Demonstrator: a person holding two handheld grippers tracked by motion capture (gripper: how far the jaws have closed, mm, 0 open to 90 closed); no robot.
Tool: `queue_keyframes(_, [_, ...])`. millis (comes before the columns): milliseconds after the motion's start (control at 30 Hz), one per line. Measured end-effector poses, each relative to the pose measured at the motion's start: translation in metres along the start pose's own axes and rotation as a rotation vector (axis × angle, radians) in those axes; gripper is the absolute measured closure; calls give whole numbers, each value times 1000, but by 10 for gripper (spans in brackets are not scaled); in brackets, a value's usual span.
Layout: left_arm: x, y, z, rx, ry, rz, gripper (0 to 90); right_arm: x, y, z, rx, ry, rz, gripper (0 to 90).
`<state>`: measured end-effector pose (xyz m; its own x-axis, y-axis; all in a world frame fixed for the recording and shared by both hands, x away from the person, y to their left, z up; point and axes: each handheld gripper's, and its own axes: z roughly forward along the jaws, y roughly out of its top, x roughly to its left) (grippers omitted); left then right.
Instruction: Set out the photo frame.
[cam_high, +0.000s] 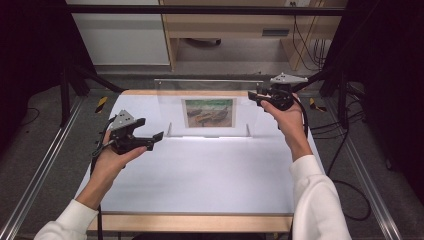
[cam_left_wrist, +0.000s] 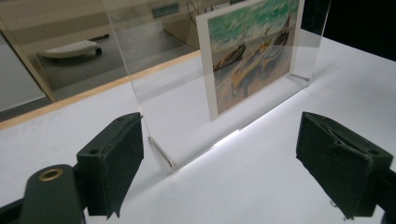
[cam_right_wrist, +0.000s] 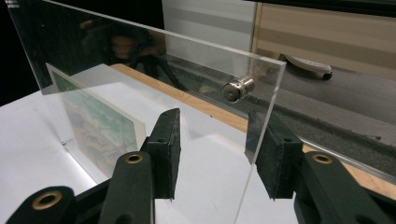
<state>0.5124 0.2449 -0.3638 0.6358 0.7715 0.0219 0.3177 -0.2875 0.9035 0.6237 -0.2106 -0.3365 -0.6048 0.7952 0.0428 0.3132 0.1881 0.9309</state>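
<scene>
Straddling clear frame (cam_right_wrist: 154, 84) edge, right gripper (cam_right_wrist: 212, 149) agape, untouching.

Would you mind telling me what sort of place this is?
Probably a lab recording rig: a white table framed by metal rails, cables on the floor, and a person holding a gripper in each hand.

The right gripper (cam_right_wrist: 212, 154) straddles the clear acrylic frame's (cam_right_wrist: 187, 84) side edge — jaws parted, pads apart from it — a metal standoff (cam_right_wrist: 238, 88) near its top corner.
</scene>
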Motion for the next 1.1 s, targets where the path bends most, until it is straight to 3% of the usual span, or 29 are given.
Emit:
queue_keyframes(200, [0,-20,5,52,11,11,147,-1,1,3,-2,-1,26,534])
queue_keyframes(467, [0,-32,7,76,14,8,142,2,3,5,3,-13,30,484])
queue_keyframes(800, [0,-38,6,84,17,17,132,1,4,3,33,-48,31,293])
queue_keyframes(867, [1,-41,6,81,11,1,130,2,3,0,45,-59,24,236])
queue_keyframes(900, [2,-44,8,92,29,14,127,2,3,-3,63,-68,25,188])
queue_keyframes(1100, [0,-49,11,101,30,6,121,7,1,-18,78,-76,22,122])
